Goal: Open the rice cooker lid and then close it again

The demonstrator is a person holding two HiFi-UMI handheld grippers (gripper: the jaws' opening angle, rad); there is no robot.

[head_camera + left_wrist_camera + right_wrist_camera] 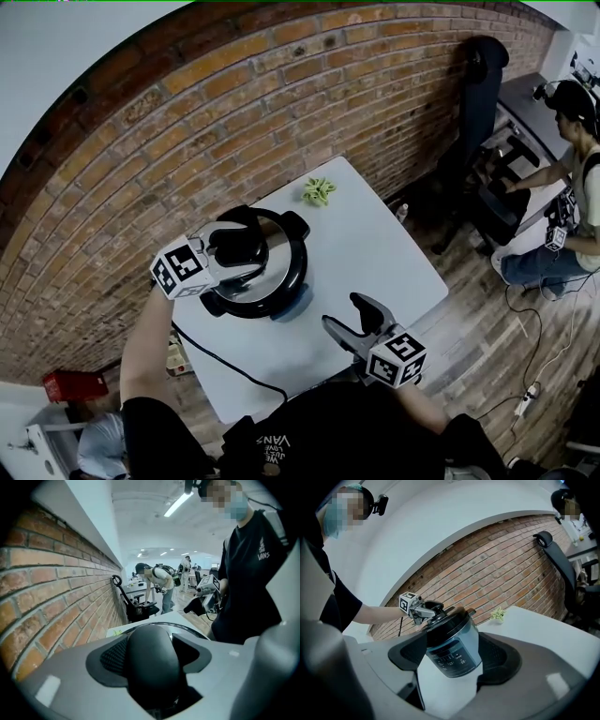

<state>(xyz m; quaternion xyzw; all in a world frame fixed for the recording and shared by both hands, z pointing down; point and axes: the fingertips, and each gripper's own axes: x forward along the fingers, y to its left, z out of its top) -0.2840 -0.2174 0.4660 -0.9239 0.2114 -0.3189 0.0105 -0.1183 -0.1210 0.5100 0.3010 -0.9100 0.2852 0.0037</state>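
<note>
The left gripper (pixel 230 255) is closed on the black lid handle (pixel 152 660), which fills the space between its jaws. The handle sits on top of the lid (pixel 278 274) of the rice cooker (pixel 452 651). The cooker stands on the far left part of the white table (pixel 375 253).

The lid looks like it is down on the pot. The pictures do not show whether it has been opened yet, so the lifting and the closing may both be left to do.

The right gripper (pixel 349 317) is wide open and holds nothing. It hangs over the near edge of the table, to the right of the cooker.

The person's black shirt (pixel 253 573) says "VANS". The words on the cooker's front panel are too small to read.
</note>
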